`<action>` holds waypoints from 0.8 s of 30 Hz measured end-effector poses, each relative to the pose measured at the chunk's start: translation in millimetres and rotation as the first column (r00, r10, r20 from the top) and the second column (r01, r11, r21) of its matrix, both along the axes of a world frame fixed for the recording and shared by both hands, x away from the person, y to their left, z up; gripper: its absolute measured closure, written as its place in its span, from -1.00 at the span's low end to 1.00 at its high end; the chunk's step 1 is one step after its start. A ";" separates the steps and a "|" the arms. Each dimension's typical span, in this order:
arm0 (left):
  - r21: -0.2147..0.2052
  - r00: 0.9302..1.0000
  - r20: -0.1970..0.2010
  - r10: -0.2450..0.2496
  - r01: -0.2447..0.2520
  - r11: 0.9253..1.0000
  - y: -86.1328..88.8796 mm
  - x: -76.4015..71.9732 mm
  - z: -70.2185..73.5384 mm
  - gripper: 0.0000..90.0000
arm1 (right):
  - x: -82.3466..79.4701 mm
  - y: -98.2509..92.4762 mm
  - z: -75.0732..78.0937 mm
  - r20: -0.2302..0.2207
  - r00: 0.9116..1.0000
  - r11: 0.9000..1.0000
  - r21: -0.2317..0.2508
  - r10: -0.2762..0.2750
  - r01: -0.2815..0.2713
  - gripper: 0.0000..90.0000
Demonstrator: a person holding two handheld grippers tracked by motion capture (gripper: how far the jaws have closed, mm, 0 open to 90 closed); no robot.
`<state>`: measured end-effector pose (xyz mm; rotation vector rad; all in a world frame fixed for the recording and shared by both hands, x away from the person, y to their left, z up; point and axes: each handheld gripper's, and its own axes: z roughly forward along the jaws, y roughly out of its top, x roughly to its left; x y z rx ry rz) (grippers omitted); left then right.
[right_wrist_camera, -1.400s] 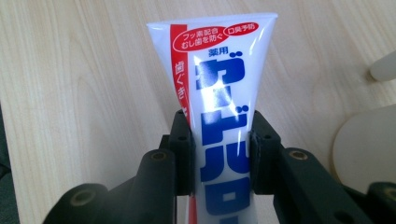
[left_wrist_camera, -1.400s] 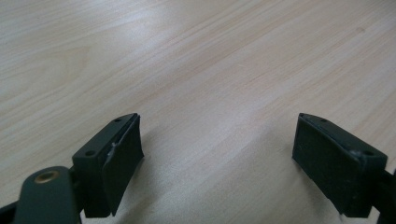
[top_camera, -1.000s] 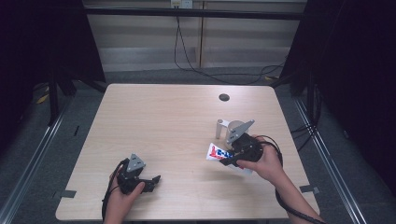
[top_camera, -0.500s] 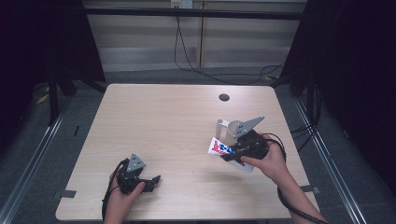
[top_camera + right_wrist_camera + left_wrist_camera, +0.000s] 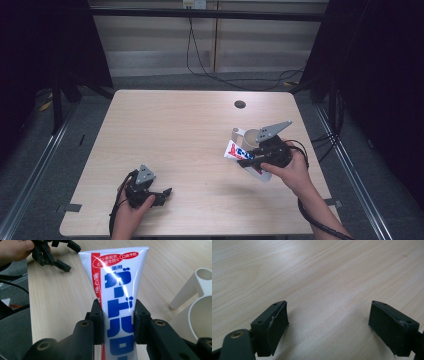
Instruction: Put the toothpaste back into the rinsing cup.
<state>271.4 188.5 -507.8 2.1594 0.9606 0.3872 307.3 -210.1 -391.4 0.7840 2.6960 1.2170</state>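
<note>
Overhead, right gripper [image 5: 246, 161] pinches toothpaste tube [image 5: 117, 300]; left gripper [image 5: 329, 327] jaws spread above bare table [image 5: 317, 270]

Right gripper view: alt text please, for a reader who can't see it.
The right gripper clamps a white toothpaste tube with blue and red Japanese lettering, flat end up, above a wooden table. A white cup stands at right; the left gripper rests far off at upper left.

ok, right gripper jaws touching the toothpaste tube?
Touching. In the right gripper view the right gripper has both black jaws pressed against the sides of the toothpaste tube, no gap on either side.
</note>
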 end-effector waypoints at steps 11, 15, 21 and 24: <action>0.001 1.000 0.001 0.000 0.000 1.000 0.1 0.0 0.1 -0.65 | 2.5 -4.3 12.1 0.014 1.000 0.999 0.044 -0.013 0.013 0.51; 0.000 1.000 0.001 0.000 0.000 1.000 -0.1 0.0 -0.1 -0.65 | 3.5 -4.2 15.1 0.016 1.000 0.998 0.052 -0.019 0.018 0.51; -0.001 1.000 0.000 0.001 -0.001 1.000 -0.1 0.0 0.0 -0.65 | 5.5 -5.6 20.1 0.026 0.999 0.996 0.079 -0.034 0.032 0.51; -0.001 1.000 0.000 0.000 0.000 1.000 0.0 0.0 0.0 -0.65 | 6.8 -6.4 22.5 0.030 0.999 0.994 0.098 -0.044 0.041 0.51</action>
